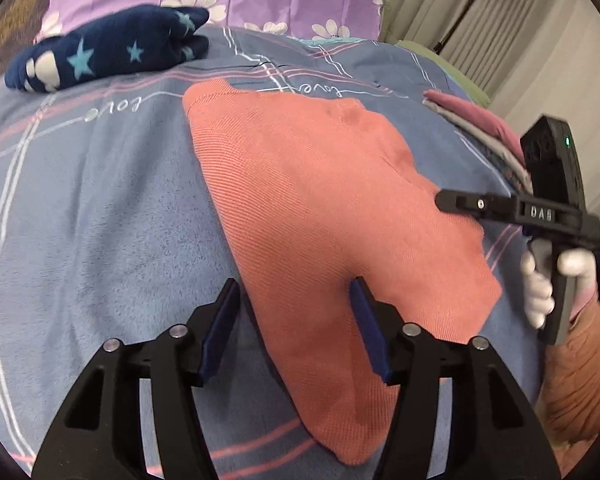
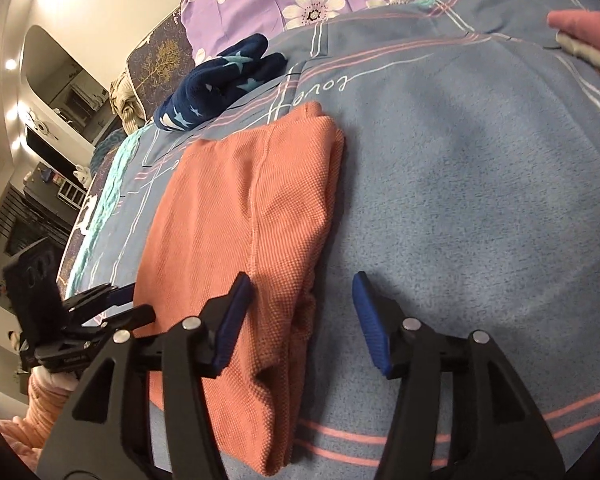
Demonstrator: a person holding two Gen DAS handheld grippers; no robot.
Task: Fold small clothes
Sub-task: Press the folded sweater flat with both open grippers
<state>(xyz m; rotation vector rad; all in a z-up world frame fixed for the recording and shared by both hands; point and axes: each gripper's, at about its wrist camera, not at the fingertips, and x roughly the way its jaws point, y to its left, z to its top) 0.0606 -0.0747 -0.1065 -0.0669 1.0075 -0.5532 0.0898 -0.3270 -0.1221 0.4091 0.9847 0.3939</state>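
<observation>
L→R, left wrist view first. Navy star garment bunched far left on blue blanket, well apart from the work, no issue. Left gripper jaws wide open, holding nothing: left pad over bare blanket, right pad over the salmon garment, so it straddles that garment's left edge. Salmon piece lies on the blanket mid-bed, already partly folded, layers stacked along its right side (right wrist view). Right gripper is at the salmon piece's right edge; its own view shows jaws open w/ nothing btwn them, left pad over the folded edge, right pad over blanket. Folded pink/grey stack just beyond, far right.

Risks, my read:
- Left pinch likely grabs blanket pile along w/ knit, since pad sits on fleece → blanket lifts, fold drags.
- Right side has several layers; shallow bite prob takes top layer only → lower layers slip, fold opens.
- Uneven lift L vs R → skewed crease; knit is floppy, will sag btwn grippers.
- Swinging right could clip the pink/grey stack & topple it.
</observation>
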